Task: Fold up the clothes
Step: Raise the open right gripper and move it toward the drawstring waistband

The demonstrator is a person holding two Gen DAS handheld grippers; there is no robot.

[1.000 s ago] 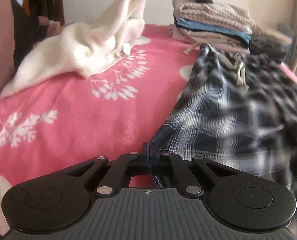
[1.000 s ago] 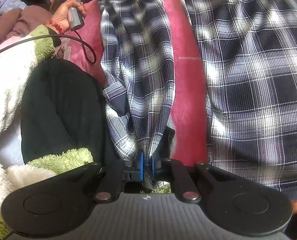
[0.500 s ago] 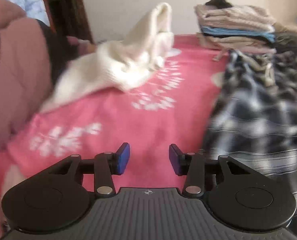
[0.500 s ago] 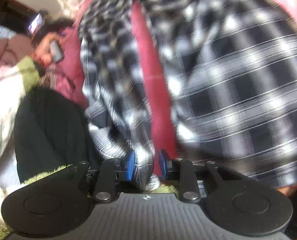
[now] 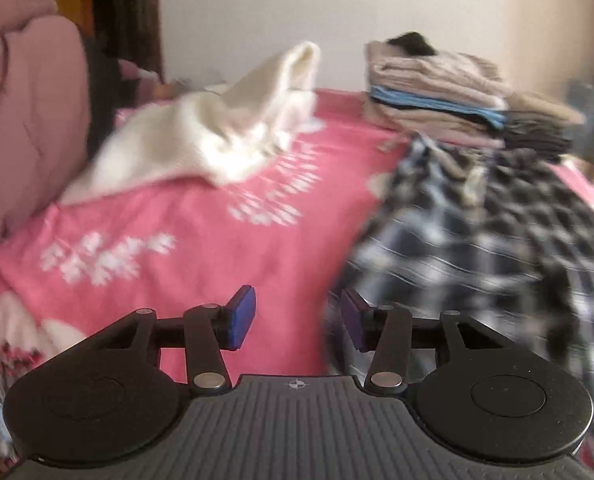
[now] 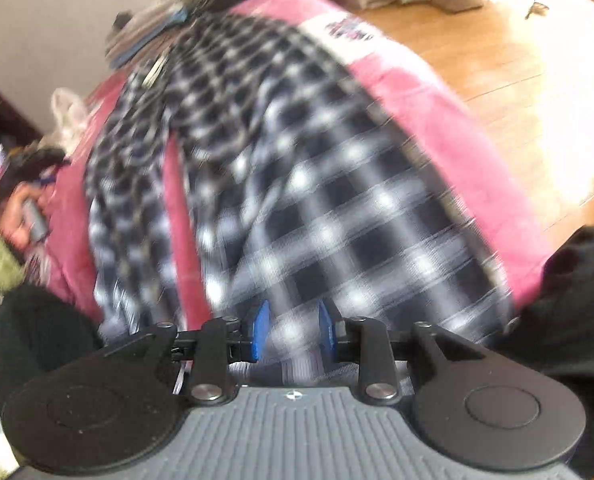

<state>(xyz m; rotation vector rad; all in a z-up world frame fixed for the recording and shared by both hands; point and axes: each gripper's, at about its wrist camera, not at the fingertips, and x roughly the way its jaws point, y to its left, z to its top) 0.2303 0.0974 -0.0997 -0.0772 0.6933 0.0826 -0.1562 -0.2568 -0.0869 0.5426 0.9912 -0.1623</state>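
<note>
Two grippers are hanging above a bed covered in a pink blanket (image 5: 185,240), where the plaid trousers (image 6: 317,200) are lying spread out, legs running toward the near edge with a strip of blanket showing between them. Left gripper (image 5: 295,318): its fingers are standing well apart, having just been opening, with only blanket between them and the plaid hem just beside the right-hand finger. Right gripper (image 6: 291,334): its fingers are standing narrowly apart over the hem of one leg; the picture is blurred, so whether cloth is still lying between the pads is hard to say, though nothing looks pinched.

Both releases suggest the trousers are now laid out for the next fold. To do that well, each gripper probably wants to pinch the hem of a leg near its outer corner, taking both layers, then carry one leg across onto the other so the seams line up before any lengthwise fold. Keeping the cloth low should be helping it stay flat.

Behind the trousers a stack of folded clothes (image 5: 433,92) is waiting, and a cream garment (image 5: 201,140) is lying crumpled to its left.
</note>
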